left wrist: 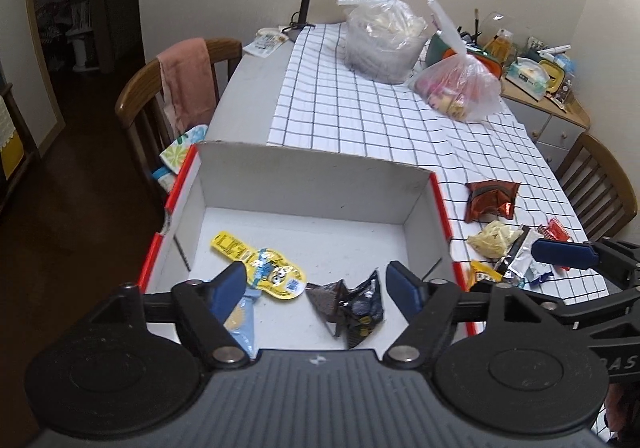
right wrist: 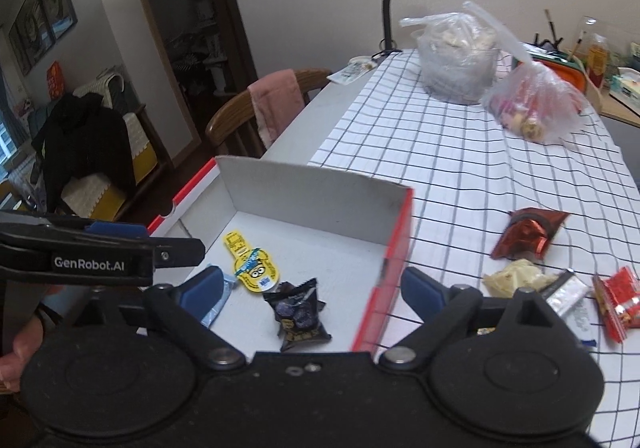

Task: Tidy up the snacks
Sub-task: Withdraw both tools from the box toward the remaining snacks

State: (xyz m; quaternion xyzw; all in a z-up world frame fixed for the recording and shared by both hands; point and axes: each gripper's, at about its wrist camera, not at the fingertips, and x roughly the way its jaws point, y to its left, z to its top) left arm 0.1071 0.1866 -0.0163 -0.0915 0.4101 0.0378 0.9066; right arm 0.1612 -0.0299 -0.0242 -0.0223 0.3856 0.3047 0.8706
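Left wrist view: left gripper [left wrist: 316, 284] and right gripper [left wrist: 560, 254] both open and empty, three snacks below in the box [left wrist: 320, 176], about six loose packets [left wrist: 496, 240] to the right remain on the tabletop [left wrist: 360, 120].

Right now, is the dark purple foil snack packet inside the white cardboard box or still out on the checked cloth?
Inside. The dark purple foil snack packet lies on the floor of the white cardboard box, free of both grippers.
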